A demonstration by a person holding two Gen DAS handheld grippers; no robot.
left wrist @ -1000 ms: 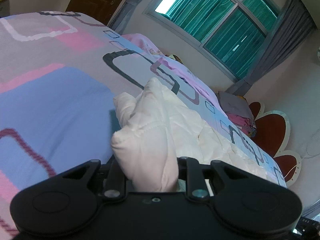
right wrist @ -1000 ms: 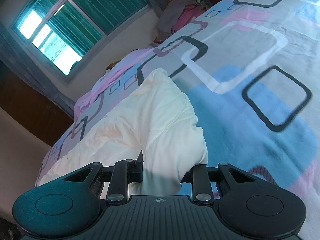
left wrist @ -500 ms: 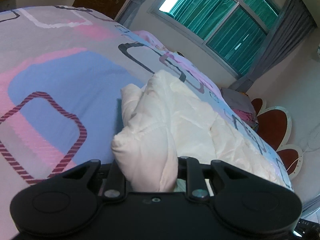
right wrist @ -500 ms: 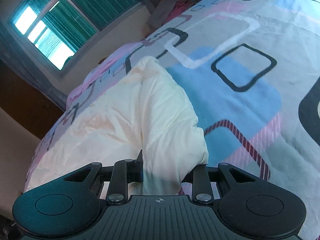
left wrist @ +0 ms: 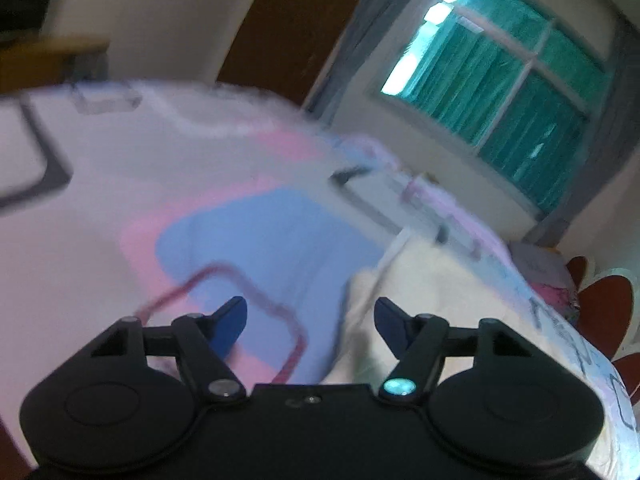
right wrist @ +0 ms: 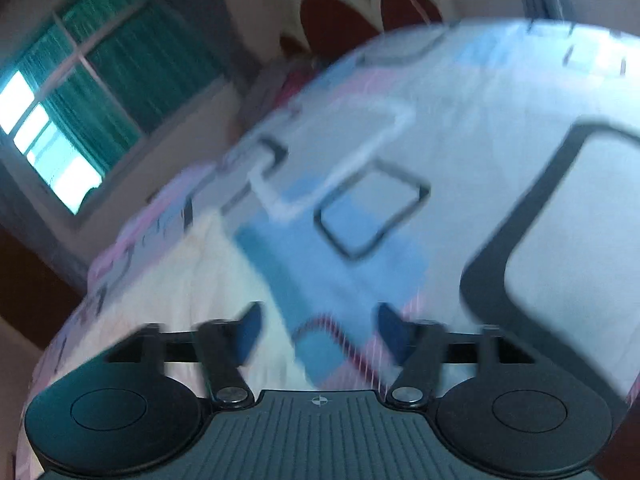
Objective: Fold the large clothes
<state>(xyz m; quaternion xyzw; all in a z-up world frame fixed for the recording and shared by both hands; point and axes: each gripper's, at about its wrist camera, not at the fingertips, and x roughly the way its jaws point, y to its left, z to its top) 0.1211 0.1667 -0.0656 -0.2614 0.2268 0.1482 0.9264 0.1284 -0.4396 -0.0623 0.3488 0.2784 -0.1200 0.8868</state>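
A large cream-white garment (left wrist: 432, 292) lies spread on the patterned bed. In the left wrist view it lies to the right of my left gripper (left wrist: 310, 316), which is open and empty above the bedsheet. In the right wrist view the garment (right wrist: 176, 304) lies to the left of my right gripper (right wrist: 320, 324), which is open and empty over the sheet. Both views are blurred by motion.
The bed (left wrist: 248, 216) has a sheet with pink, blue and grey squares (right wrist: 440, 184). A window with green curtains (left wrist: 504, 92) is on the far wall. A red and white headboard (right wrist: 340, 20) and a pile of clothes (left wrist: 540, 268) stand at the bed's end.
Both grippers have opened and let go of the cream garment, which now lies on the bed. Both have swung away from it, left gripper leftward and right gripper rightward.
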